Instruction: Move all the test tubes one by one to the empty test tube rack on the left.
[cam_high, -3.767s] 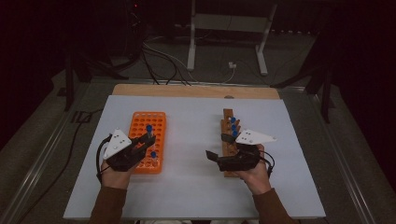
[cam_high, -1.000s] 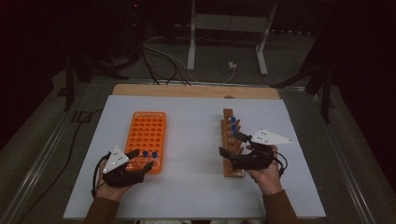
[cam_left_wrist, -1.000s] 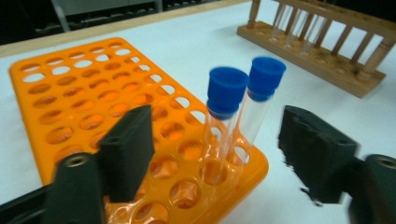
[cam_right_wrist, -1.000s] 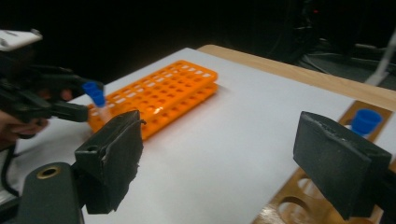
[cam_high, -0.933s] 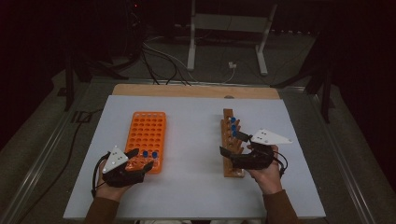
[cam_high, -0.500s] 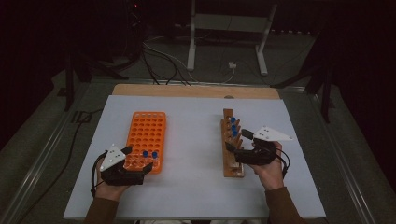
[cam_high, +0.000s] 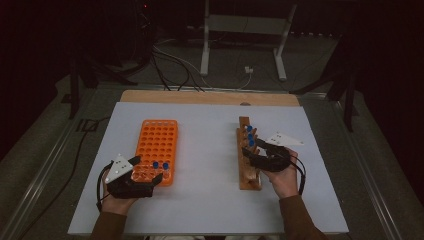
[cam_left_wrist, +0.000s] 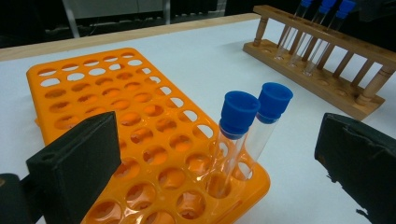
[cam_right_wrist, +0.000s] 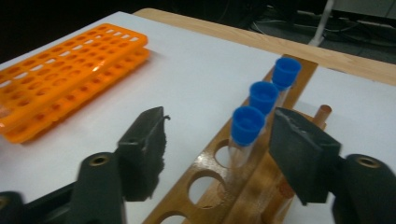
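Nearest blue-capped tube (cam_right_wrist: 246, 135) stands upright in wooden rack (cam_high: 248, 155), right side of table (cam_high: 210, 210), w/ 2 more behind it. Right gripper (cam_right_wrist: 219, 154) jaws spread, straddling that tube, not touching. Left gripper (cam_left_wrist: 219, 163) jaws spread near 2 capped tubes (cam_left_wrist: 250, 126) in orange rack (cam_high: 156, 150), left side.

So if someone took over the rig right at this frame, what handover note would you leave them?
Left gripper: open, empty, jaws either side of the two blue-capped tubes standing in the near corner of the orange rack.
Right gripper: open, jaws straddling the nearest capped tube in the wooden rack, not closed on it.
Done: two tubes sit in the orange rack.
Left: three tubes stand in the wooden rack; it looks as if they go across, the nearest probably first.
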